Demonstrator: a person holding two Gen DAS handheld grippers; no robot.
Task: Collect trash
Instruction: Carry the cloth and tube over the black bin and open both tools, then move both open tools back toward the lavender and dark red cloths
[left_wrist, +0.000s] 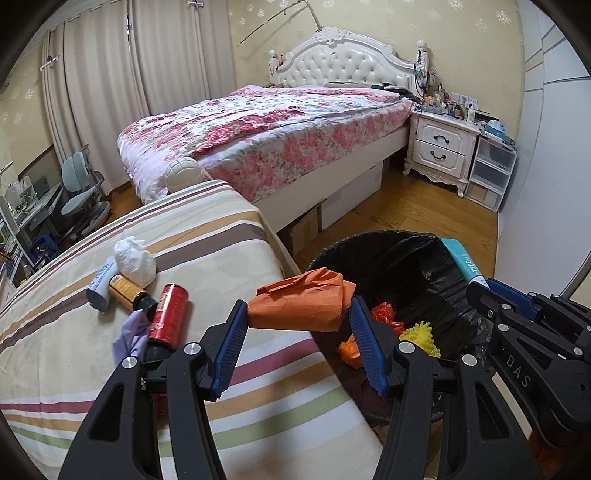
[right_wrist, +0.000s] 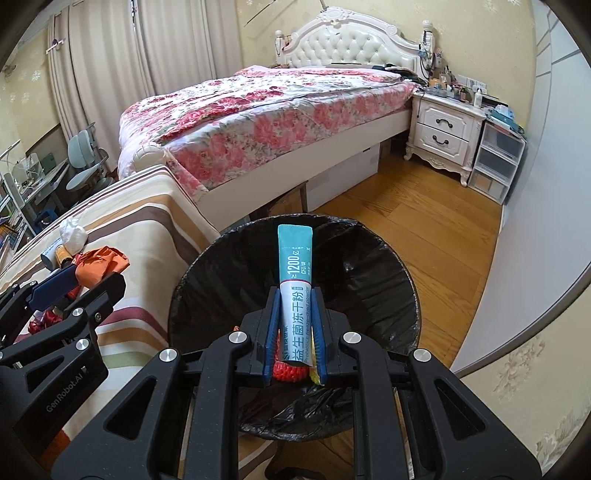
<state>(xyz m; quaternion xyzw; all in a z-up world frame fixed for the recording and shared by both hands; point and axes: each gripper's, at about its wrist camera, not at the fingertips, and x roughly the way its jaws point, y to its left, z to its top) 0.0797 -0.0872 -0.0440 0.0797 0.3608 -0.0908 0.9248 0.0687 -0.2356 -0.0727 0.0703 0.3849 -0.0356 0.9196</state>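
Note:
My left gripper (left_wrist: 298, 314) is shut on a crumpled orange paper wad (left_wrist: 301, 301), held over the edge of the striped bed beside the bin's rim. My right gripper (right_wrist: 294, 295) is shut on a teal and white powder sachet (right_wrist: 294, 273) that stands upright over the mouth of the black-lined trash bin (right_wrist: 369, 266). Inside the bin (left_wrist: 424, 266) lie red, orange and yellow scraps. On the striped cover (left_wrist: 207, 236) remain a red can (left_wrist: 168, 314), a brown bottle (left_wrist: 127, 291), a white tube (left_wrist: 99, 284), a white tissue ball (left_wrist: 133, 260) and a lilac scrap (left_wrist: 127, 338).
A floral-covered bed (left_wrist: 266, 129) with a white headboard stands behind. A cluttered white nightstand (left_wrist: 439, 147) and plastic drawers (left_wrist: 489, 173) stand at the right wall. Wooden floor (right_wrist: 424, 221) lies past the bin. A desk and chairs (left_wrist: 79, 184) are at far left.

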